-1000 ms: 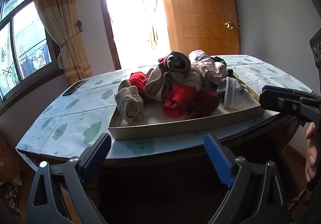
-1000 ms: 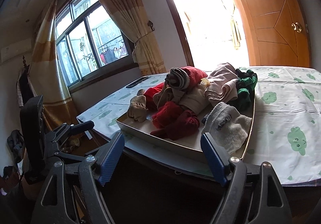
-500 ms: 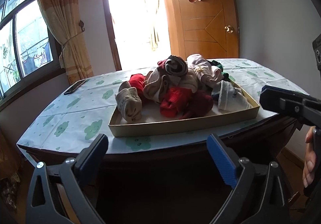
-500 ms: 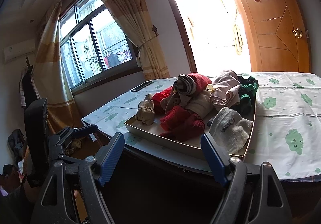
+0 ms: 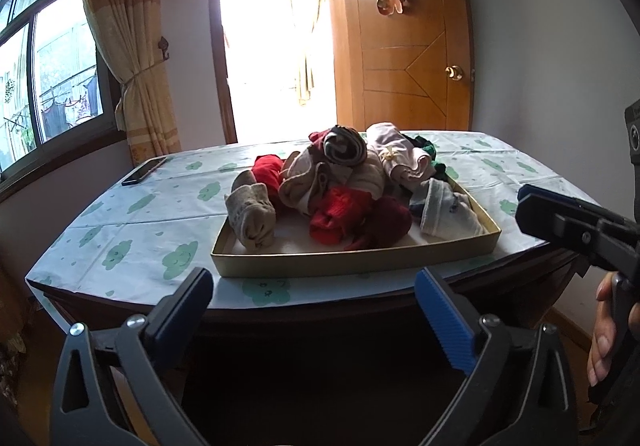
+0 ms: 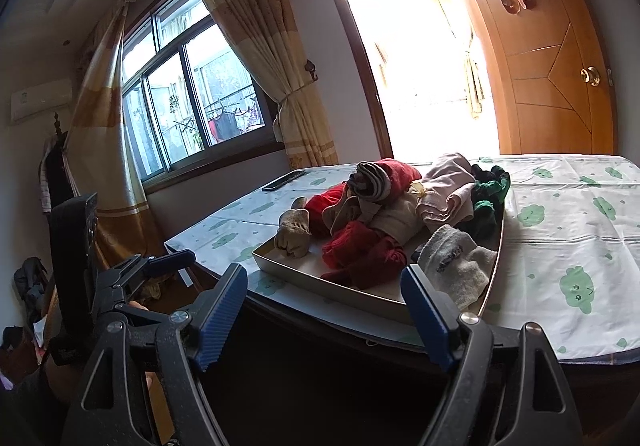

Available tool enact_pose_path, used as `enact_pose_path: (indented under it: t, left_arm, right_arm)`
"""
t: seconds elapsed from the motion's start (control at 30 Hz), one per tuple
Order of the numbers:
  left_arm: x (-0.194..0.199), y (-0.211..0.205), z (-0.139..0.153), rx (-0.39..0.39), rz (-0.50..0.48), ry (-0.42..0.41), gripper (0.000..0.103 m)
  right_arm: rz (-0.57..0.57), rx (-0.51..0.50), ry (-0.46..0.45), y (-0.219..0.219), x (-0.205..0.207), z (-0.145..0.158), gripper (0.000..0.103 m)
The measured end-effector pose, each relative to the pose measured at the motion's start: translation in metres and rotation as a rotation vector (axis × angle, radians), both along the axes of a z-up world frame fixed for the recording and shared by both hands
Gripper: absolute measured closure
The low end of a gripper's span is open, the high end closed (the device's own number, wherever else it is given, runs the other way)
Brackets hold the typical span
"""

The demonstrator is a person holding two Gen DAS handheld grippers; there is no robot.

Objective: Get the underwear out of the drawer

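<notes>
Clothes pile point(image 5: 348, 186) in drawer point(image 5: 352, 264) on table point(image 5: 132, 230)

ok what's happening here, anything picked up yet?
Not yet. A person holds a pair of tongs in each hand, both short of the table. The left tongs and right tongs stand open with nothing between them. The shallow drawer tray sits on the table, piled with rolled socks and underwear, all untouched. A phone lies at the far left.
</notes>
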State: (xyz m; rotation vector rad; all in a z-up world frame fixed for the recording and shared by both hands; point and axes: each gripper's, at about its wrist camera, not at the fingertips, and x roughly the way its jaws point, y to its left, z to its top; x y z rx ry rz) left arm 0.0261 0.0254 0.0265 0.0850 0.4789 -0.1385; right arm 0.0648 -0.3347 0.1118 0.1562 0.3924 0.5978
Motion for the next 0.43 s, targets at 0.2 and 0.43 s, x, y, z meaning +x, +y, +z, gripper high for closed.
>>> enact_pose_path:
  t: [0.2, 0.43]
  left_arm:
    - [-0.003, -0.002, -0.006, 0.031, 0.021, -0.018, 0.0]
    - [-0.005, -0.001, -0.007, 0.035, 0.03, -0.03, 0.0]
  right_arm:
    - [0.007, -0.001, 0.013, 0.002, 0.0, -0.005, 0.022]
    - [0.007, 0.001, 0.03, 0.002, 0.001, -0.012, 0.022]
